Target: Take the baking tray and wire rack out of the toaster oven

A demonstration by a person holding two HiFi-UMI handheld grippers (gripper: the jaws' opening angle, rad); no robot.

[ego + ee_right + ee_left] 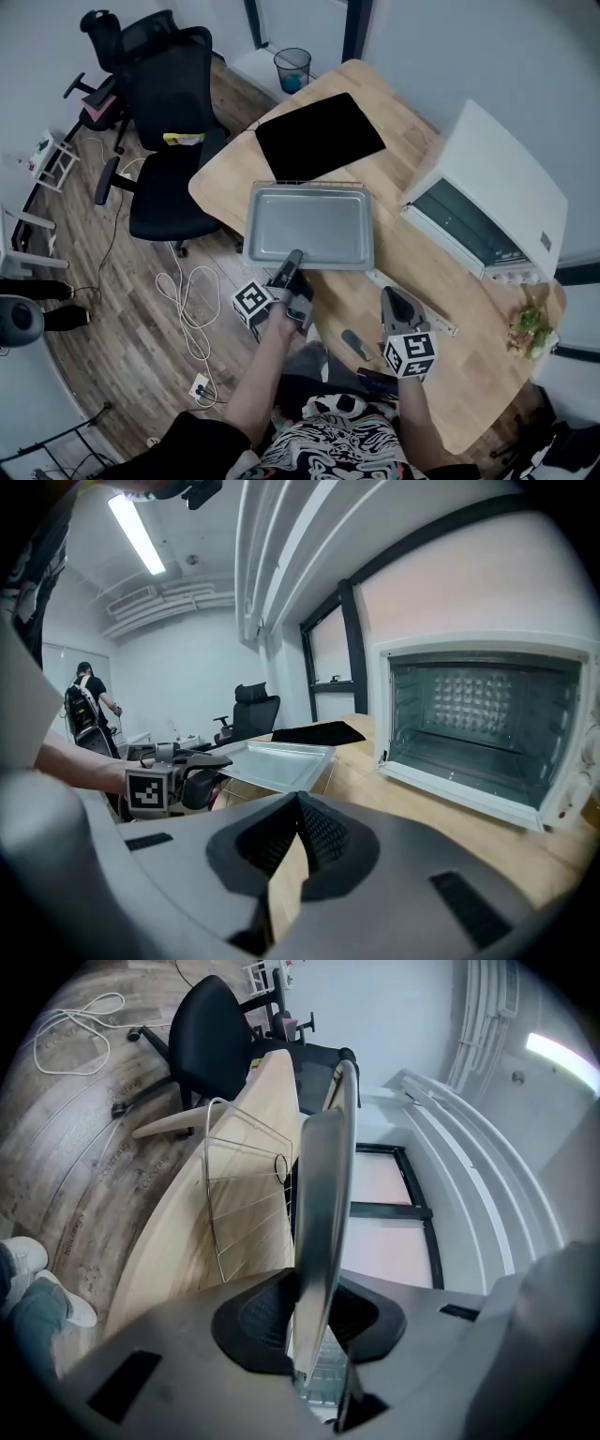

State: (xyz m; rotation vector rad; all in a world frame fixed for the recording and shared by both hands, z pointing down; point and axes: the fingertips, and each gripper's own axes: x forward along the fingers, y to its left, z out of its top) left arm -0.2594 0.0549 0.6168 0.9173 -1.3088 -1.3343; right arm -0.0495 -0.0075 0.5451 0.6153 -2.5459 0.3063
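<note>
The grey baking tray [314,223] is over the middle of the wooden table, above the wire rack [309,184], whose far wire edge shows beyond it. My left gripper [291,269] is shut on the tray's near rim; in the left gripper view the tray [323,1194] runs edge-on between the pads, with the rack [246,1194] beside it on the table. My right gripper [397,306] hovers over the table's near part, shut with nothing in it. The white toaster oven [492,192] stands at the right, its cavity [473,719] open and bare.
A black mat [319,136] lies on the far part of the table [412,150]. A small dark object [355,344] lies near my right gripper and a plant [531,328] at the far right edge. A black office chair [164,122], a bin [292,67] and floor cables [187,300] are to the left.
</note>
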